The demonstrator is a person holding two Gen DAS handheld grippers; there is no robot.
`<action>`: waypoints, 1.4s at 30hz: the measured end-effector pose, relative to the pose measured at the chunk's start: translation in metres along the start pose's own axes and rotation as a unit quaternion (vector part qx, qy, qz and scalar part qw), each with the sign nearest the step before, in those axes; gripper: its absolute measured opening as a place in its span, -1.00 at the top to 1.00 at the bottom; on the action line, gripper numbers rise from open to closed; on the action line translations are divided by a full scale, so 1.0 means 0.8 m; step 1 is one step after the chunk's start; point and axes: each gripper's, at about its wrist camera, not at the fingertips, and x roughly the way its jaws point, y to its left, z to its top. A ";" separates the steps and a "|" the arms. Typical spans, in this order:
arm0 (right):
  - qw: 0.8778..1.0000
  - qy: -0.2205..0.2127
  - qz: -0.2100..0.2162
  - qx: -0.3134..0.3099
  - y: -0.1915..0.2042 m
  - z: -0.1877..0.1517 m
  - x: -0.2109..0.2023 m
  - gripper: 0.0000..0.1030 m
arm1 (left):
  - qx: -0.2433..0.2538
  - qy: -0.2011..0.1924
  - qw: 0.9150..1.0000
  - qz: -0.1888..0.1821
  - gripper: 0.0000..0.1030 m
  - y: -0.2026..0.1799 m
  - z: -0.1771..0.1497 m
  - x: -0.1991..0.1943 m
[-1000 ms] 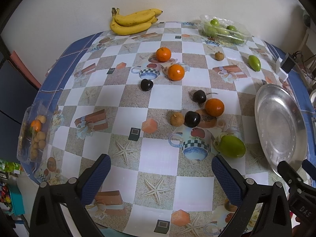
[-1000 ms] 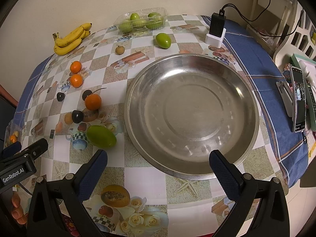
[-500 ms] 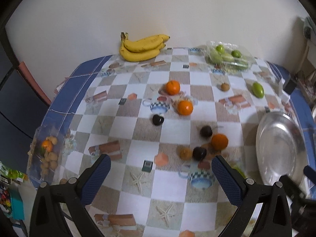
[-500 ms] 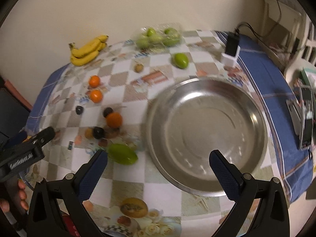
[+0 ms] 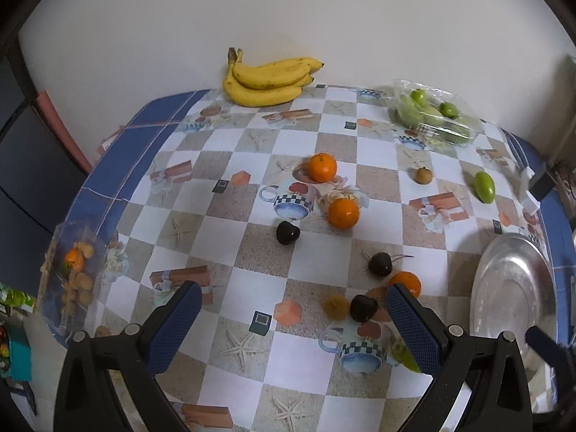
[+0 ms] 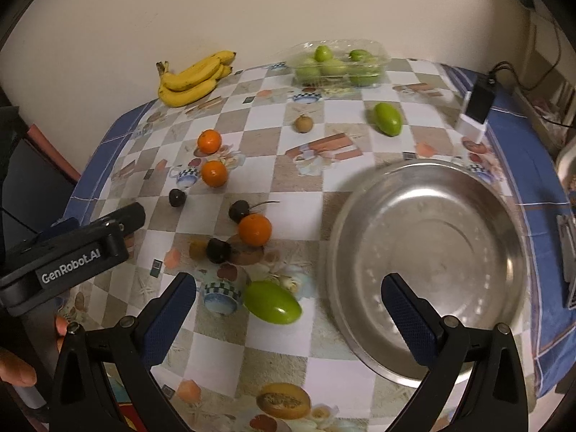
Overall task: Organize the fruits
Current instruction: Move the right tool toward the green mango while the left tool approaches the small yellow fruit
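Loose fruit lies on a checked tablecloth: three oranges [image 5: 321, 167] [image 5: 343, 212] [image 6: 255, 229], three dark plums [image 5: 287, 232] [image 5: 379, 264] [image 6: 218, 250], two small brown fruits [image 5: 423, 175] [image 5: 336, 307], a green mango [image 6: 272, 301] and a smaller one [image 6: 387, 118]. Bananas [image 5: 268, 79] rest by the wall. A steel bowl [image 6: 428, 270] stands at the right, with nothing in it. My left gripper [image 5: 289, 311] is open above the table's near side. My right gripper [image 6: 288, 304] is open above the mango and the bowl's rim. Neither holds anything.
A clear box of green fruit [image 6: 338, 64] sits at the back. A clear box of small fruit [image 5: 77, 273] hangs near the left edge. A charger block [image 6: 477, 109] with its cable stands at the right. A person's fingers [image 6: 21, 370] hold the left gripper body [image 6: 72, 255].
Both grippers have risen and pulled back from the table, so more of it shows. Fruit and bowl have kept their places. Both grippers stay open.
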 end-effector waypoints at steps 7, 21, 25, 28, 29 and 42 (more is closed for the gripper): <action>1.000 0.010 0.013 -0.011 0.012 0.014 0.020 -0.99 | -0.001 0.013 1.000 0.002 -1.00 -0.006 0.016 0.022; 0.998 0.052 0.026 -0.012 0.014 0.016 0.056 -0.98 | -0.016 0.079 0.996 -0.028 -0.98 0.002 0.008 0.074; 0.997 0.064 0.032 -0.012 0.018 0.009 0.062 -0.71 | -0.021 0.097 0.994 -0.049 -0.94 0.002 0.000 0.085; 0.997 0.073 0.030 -0.020 0.022 0.003 0.067 -0.52 | -0.027 0.112 0.991 -0.065 -0.77 0.003 -0.005 0.093; 0.996 0.077 0.030 -0.022 0.023 0.002 0.069 -0.51 | -0.029 0.117 0.990 -0.069 -0.72 0.003 -0.006 0.095; 0.992 0.125 0.023 -0.017 0.021 -0.015 0.102 -0.36 | -0.050 0.151 0.982 -0.098 -0.05 0.002 -0.018 0.120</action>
